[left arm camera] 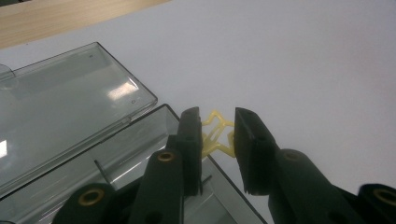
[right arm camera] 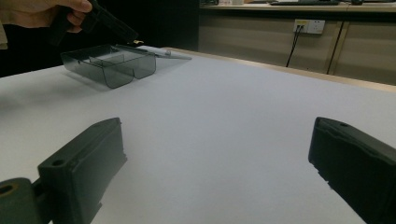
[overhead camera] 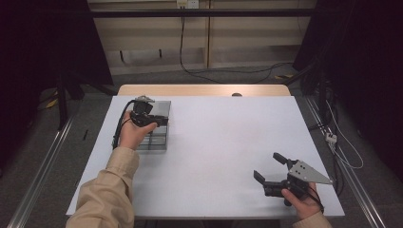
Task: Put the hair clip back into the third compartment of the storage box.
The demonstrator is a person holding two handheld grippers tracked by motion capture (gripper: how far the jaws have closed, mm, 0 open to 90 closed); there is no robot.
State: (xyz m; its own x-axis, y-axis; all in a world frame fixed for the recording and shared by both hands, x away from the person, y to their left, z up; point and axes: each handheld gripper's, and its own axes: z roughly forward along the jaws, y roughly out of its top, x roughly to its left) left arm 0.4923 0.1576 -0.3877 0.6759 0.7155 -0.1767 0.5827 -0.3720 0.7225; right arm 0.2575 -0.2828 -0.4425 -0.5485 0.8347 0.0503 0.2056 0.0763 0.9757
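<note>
A small yellow star-shaped clip (left arm camera: 218, 137) sits between the jaws of the left gripper (overhead camera: 162, 119), which are drawn in narrow around it; whether the pads actually press on it I cannot tell, since a thin gap shows on each side. The clip hangs just past the corner of the clear plastic box (overhead camera: 153, 143), over the white table (overhead camera: 223, 142), its flat face turned up toward the camera and one point aimed away from the jaws. The box's long axis runs away from the person — its lid (left arm camera: 65, 102) lies open flat on the far side. The left hand (overhead camera: 133, 134) holds its gripper above the box, pointing right. The right gripper (overhead camera: 267, 167) rests low near the table's front right corner, jaws spread wide with nothing between them.
</note>
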